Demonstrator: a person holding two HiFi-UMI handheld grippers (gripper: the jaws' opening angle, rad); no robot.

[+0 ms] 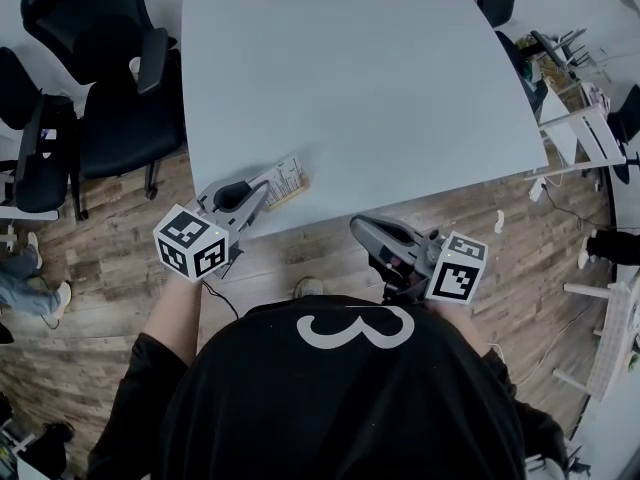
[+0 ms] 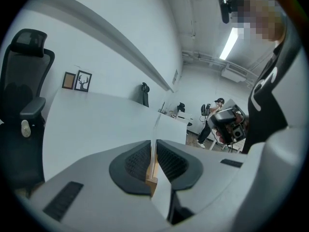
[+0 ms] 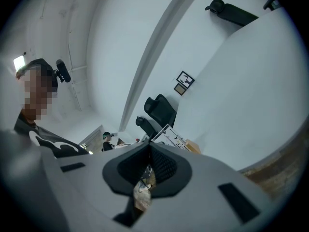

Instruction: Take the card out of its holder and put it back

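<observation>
Card holder is extending up-right from left gripper, which is clamping it; right gripper, closed empty, is hanging farther off.

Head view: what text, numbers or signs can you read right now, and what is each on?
"3": large white figure on the person's black shirt.
Print on the card held in the left hand-held gripper: rows of text, too small to read.
Patterns on the marker cubes of the left and the right hand-held gripper: black-and-white squares, no letters or numbers.
Nothing else is legible.
</observation>
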